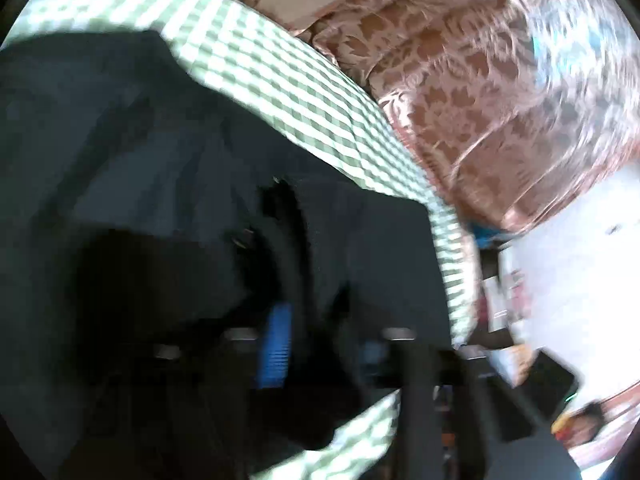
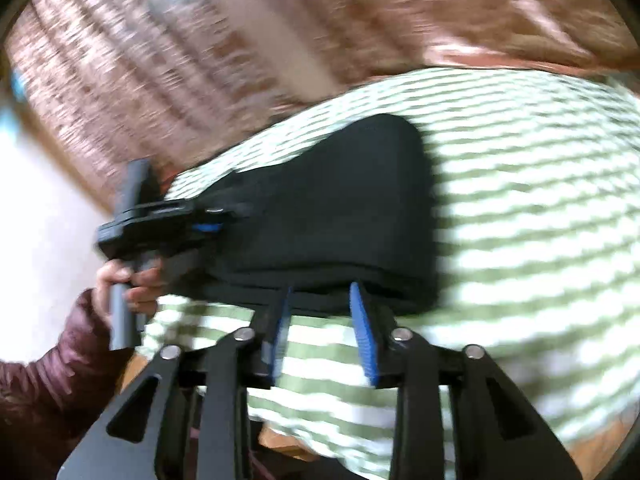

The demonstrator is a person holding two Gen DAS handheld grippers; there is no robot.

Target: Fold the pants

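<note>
- I see the pants (image 2: 332, 208), dark and folded into a thick bundle, lying in the middle of the right wrist frame on the green-and-white checked cloth (image 2: 520, 208).
- In the left wrist frame the pants (image 1: 140, 168) fill the left and centre, close to the lens, with the checked cloth (image 1: 280, 80) running in a band from upper left to lower right behind them.
- My right gripper (image 2: 322, 312) sits at the bottom centre of its frame; its blue pads stand a little apart, tips at the near edge of the bundle. I cannot tell through the blur whether they pinch any fabric.
- My left gripper (image 2: 208, 224) shows at the left edge of the bundle in the right wrist frame, with the jaws drawn nearly together and dark fabric around them; in its own frame one blue pad (image 1: 274, 344) shows, with a dark fold of cloth against it.
- The hand (image 2: 128, 284) grips the left gripper's handle at lower left, a maroon sleeve (image 2: 48, 380) below it.
- A brown floral bedspread (image 1: 480, 100) fills the upper right of the left wrist frame.
</note>
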